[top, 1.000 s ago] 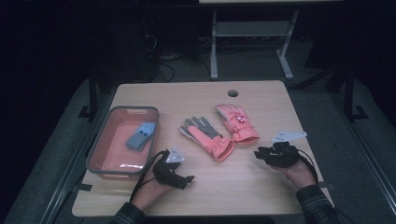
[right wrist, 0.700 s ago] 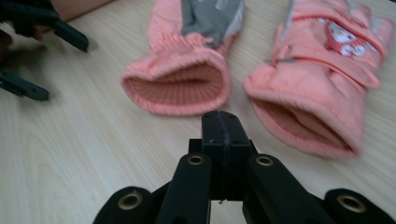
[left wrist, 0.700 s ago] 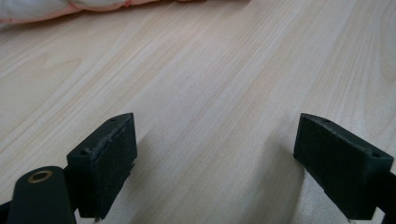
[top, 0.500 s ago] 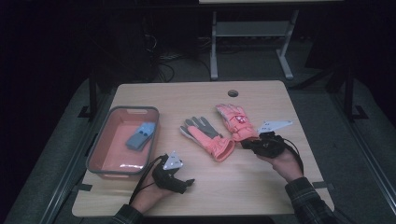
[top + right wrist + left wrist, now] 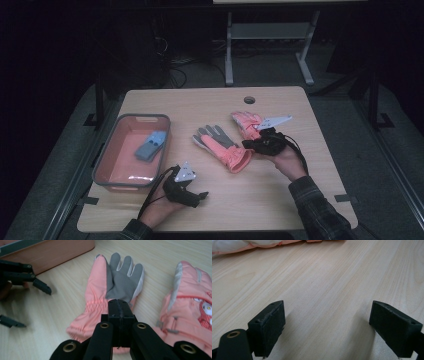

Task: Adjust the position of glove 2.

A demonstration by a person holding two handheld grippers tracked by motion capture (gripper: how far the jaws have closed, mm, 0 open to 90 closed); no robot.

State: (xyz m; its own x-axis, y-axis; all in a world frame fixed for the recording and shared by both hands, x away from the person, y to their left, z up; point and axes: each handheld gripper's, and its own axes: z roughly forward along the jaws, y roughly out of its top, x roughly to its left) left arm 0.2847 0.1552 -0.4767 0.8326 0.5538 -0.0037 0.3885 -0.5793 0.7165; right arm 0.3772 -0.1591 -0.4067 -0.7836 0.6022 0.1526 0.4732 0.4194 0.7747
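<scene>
Gloves (image 5: 223,147) lie mid-frame on the table (image 5: 300,195), none yet in the bin (image 5: 102,162) at left. Your right gripper (image 5: 248,145) hovers between them, jaws clenched on nothing; your left gripper (image 5: 202,196) rests released, lower left. Both gloves remain to move.

Bin (image 5: 106,165) sits left on your bench (image 5: 280,200), pouch (image 5: 150,146) in it. Two gloves mid-bench: palm-up glove (image 5: 222,147) left, other glove (image 5: 246,122) just right.
</scene>
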